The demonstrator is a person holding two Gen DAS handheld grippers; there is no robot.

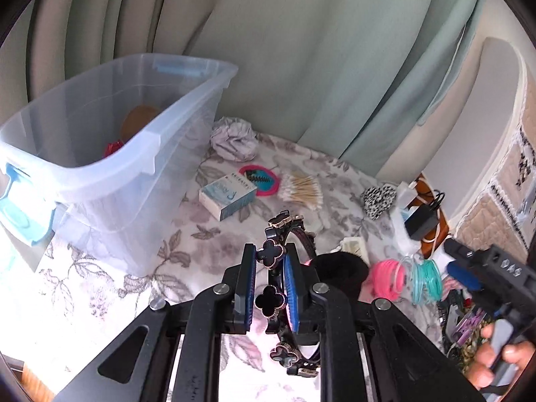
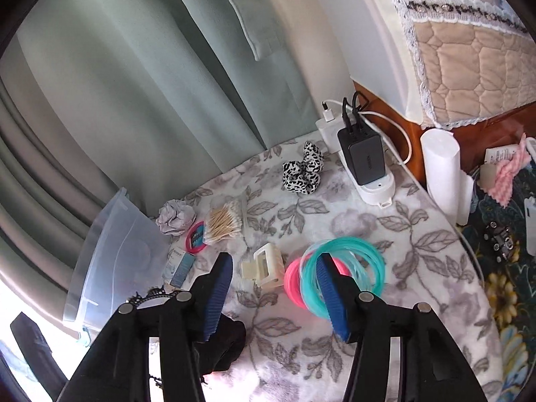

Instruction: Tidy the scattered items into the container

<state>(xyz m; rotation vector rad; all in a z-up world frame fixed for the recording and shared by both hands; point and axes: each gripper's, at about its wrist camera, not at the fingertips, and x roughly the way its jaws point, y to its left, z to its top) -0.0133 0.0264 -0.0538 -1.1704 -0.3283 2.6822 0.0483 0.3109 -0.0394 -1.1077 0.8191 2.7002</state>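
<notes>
My left claw [image 1: 270, 278] is clamped on the light, stiff, slippery headband [image 1: 274, 268], right of the clear bin [image 1: 150, 140]; my right claw [image 2: 273, 288] gapes beside springy teal rings [image 2: 348, 268], best pinched across the bundle.

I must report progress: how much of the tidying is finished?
Done: a red item and a brown one already lie in the bin. In hand: the left gripper clamps a headband; the right gripper is open above the hair ties. Left: scrunchie, cotton swabs, small box.
</notes>
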